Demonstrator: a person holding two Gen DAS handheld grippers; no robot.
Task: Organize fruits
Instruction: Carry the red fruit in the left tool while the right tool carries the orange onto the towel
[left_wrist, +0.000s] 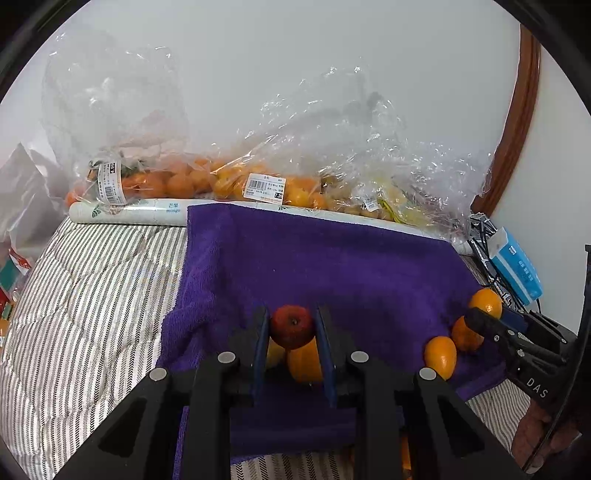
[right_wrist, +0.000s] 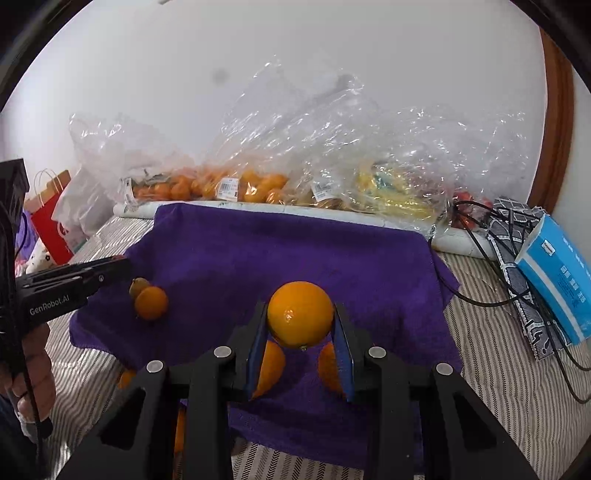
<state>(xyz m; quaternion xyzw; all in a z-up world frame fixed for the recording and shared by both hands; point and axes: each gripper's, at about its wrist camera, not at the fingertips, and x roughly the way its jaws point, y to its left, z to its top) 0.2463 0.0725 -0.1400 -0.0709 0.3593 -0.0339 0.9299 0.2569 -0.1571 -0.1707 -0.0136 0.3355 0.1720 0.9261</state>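
Left gripper (left_wrist: 291, 325), lower centre of its view: jaws narrow, clamped on a red apple (left_wrist: 292, 325) whose stem dimple faces the camera. Beneath it lie an orange fruit (left_wrist: 304, 363), long axis roughly up-frame, and a yellow one, partly hidden. Right gripper (right_wrist: 300, 321), lower centre of its view: jaws closed on a round orange (right_wrist: 300, 314), navel end pointing down-frame. Both fruits are held over the purple towel (left_wrist: 332, 266). Two more oranges (right_wrist: 150, 302) sit at left centre of the right view. Bagged fruit (right_wrist: 258, 184) lines the wall across mid-frame.
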